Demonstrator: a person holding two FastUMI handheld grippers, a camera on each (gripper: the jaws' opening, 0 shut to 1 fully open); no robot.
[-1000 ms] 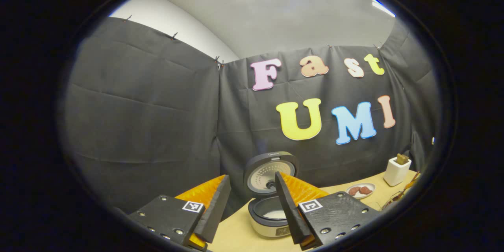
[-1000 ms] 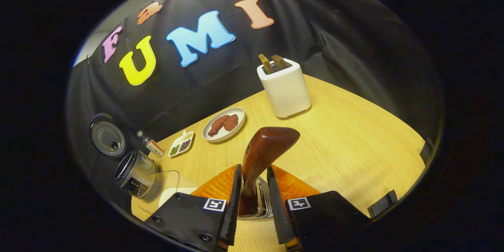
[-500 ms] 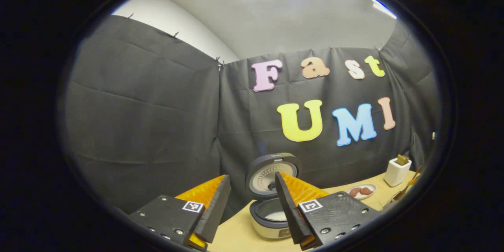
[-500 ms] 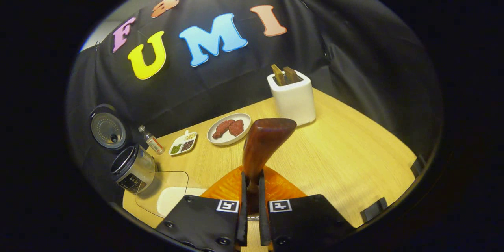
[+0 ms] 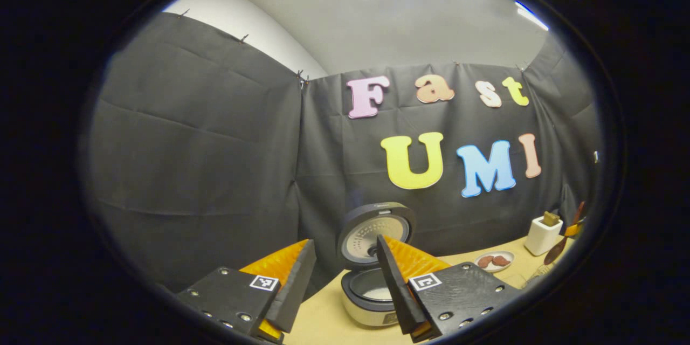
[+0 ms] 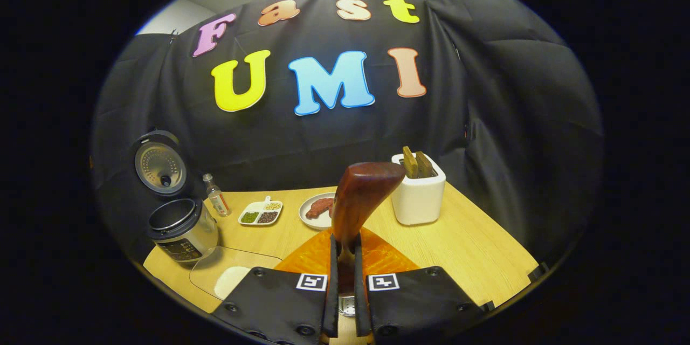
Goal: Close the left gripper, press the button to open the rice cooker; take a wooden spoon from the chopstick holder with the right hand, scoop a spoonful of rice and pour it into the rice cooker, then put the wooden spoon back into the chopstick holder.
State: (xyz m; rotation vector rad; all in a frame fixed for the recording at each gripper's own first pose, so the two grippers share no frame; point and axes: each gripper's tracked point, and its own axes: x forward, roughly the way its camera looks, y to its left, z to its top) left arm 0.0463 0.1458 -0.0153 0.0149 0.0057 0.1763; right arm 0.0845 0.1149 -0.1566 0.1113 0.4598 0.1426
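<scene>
Since one second ago the right claw [image 6: 345,259] has been raised above the table [image 6: 474,248] and clamped on the wooden spoon [image 6: 360,199], lifted clear. The spoon's long axis stands near upright, bowl uppermost. The rice cooker [image 5: 372,294] is seen open. The left claw [image 5: 342,275] is held apart, empty.

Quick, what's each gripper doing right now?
Left gripper: open, holding nothing.
Right gripper: shut on the wooden spoon.
</scene>
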